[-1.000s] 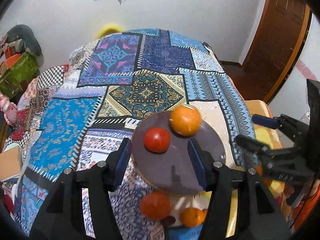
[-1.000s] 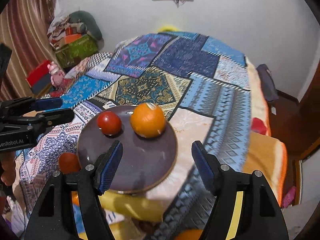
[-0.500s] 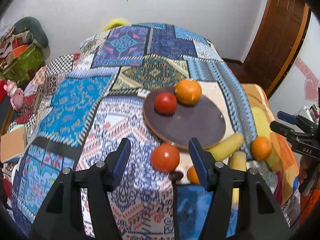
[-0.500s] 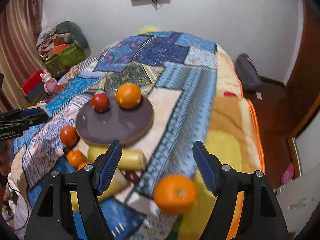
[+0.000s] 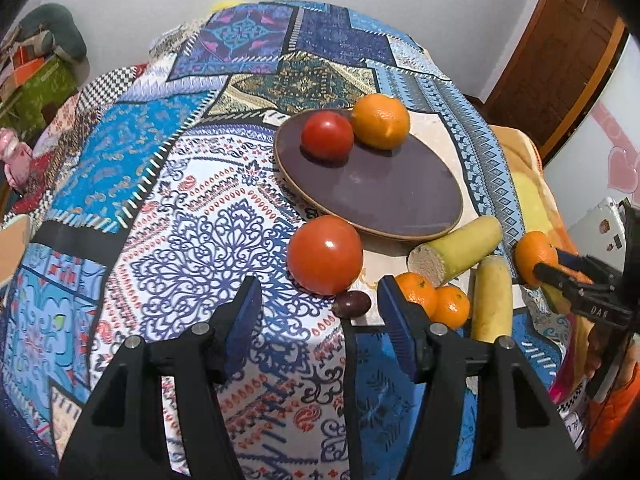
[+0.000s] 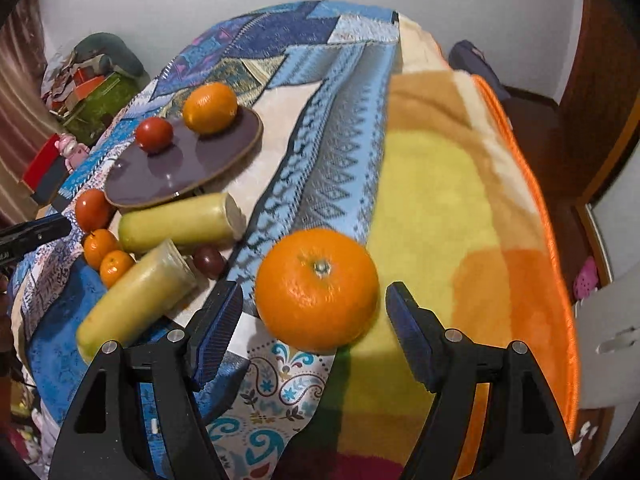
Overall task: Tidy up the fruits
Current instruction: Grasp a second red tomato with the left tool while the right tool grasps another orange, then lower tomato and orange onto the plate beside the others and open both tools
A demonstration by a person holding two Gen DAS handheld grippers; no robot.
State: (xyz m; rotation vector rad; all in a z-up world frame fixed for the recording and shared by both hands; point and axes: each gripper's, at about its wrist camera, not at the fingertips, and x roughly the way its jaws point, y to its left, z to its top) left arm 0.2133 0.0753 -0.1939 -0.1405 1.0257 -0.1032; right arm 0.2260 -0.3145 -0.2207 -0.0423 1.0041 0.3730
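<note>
A dark round plate (image 5: 380,200) on the patchwork bedspread carries a red tomato (image 5: 327,140) and an orange (image 5: 381,121). In the left wrist view my left gripper (image 5: 320,322) is open, and a loose tomato (image 5: 325,254) lies just ahead of its tips, untouched. In the right wrist view my right gripper (image 6: 314,332) is open around a large loose orange (image 6: 316,288), with gaps on both sides of the fruit. Between the two lie two yellow-green stalk pieces (image 5: 460,250) (image 5: 491,300), two mandarins (image 5: 416,288) (image 5: 452,306) and a small dark fruit (image 5: 352,303).
The bed's right edge (image 6: 532,200) with an orange-trimmed blanket drops off toward a wooden door (image 5: 560,52). Boxes and clutter (image 6: 92,92) stand at the far left by the wall. A second dark fruit (image 6: 209,260) sits beside the stalks.
Both grippers drew back from the plate and sank. The left one now faces the loose tomato. The right one swung right and came down around the loose orange.
</note>
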